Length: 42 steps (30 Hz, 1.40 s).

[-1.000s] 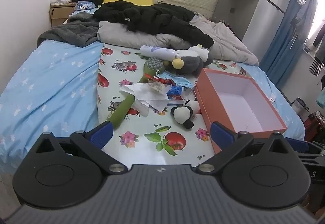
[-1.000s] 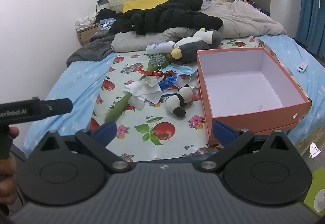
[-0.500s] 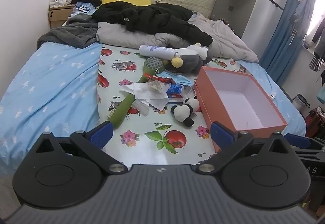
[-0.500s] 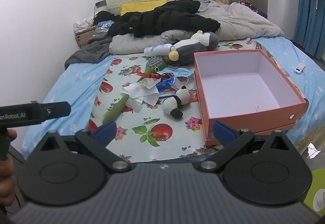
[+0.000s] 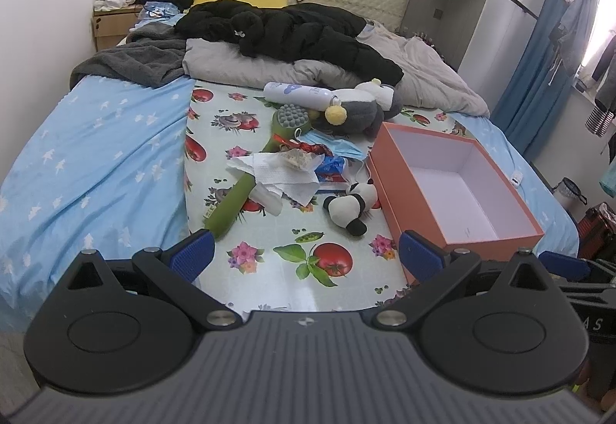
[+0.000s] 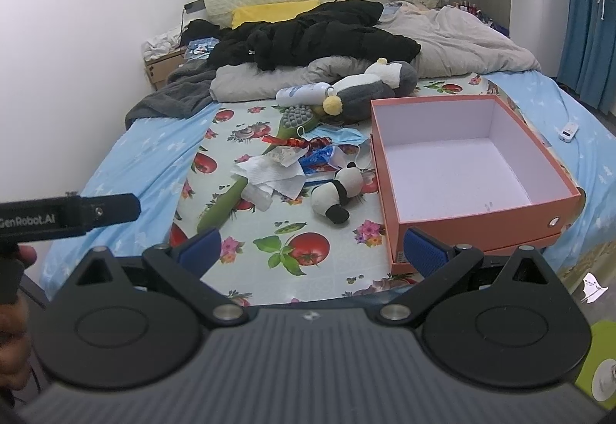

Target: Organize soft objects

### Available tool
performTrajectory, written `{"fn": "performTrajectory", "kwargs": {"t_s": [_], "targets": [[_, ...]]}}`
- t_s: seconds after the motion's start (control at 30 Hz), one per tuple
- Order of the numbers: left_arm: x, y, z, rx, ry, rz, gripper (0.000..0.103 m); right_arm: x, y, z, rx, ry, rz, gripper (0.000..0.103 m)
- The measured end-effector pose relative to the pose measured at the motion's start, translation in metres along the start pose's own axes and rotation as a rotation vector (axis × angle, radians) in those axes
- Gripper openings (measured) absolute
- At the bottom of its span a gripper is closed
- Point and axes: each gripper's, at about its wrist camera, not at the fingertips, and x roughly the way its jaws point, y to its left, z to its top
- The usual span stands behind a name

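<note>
A small panda plush (image 5: 350, 204) (image 6: 337, 193) lies on the fruit-print cloth (image 5: 269, 262), just left of an open orange box (image 5: 458, 193) (image 6: 473, 174) with a white inside. Farther back a grey penguin plush (image 5: 362, 108) (image 6: 369, 85) rests against the bedding. My left gripper (image 5: 304, 256) is open at the foot of the bed, well short of the panda. My right gripper (image 6: 312, 249) is open too, holding nothing, near the box's front left corner.
Between the plushes lie a green massage brush (image 5: 250, 177), crumpled tissues (image 5: 277, 174), a blue face mask (image 5: 342, 149), snack wrappers and a white bottle (image 5: 296, 91). Black and grey bedding (image 5: 288, 35) fills the back of the bed. A hand holding the other gripper (image 6: 65, 218) shows at left.
Both grippers have risen and drawn back slightly, so the bed sits a little lower and farther in view. Nothing on the bed has moved.
</note>
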Motion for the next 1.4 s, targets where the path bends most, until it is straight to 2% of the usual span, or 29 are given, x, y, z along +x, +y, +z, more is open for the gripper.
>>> {"fn": "performTrajectory", "kwargs": {"t_s": [0.87, 1.4], "targets": [[0.002, 0.000, -0.001, 0.000, 0.012, -0.003, 0.103, -0.001, 0.002, -0.003, -0.004, 0.005, 0.009, 0.103], [0.012, -0.002, 0.002, 0.004, 0.051, -0.027, 0.103, 0.002, 0.000, -0.005, 0.001, 0.022, 0.006, 0.103]]}}
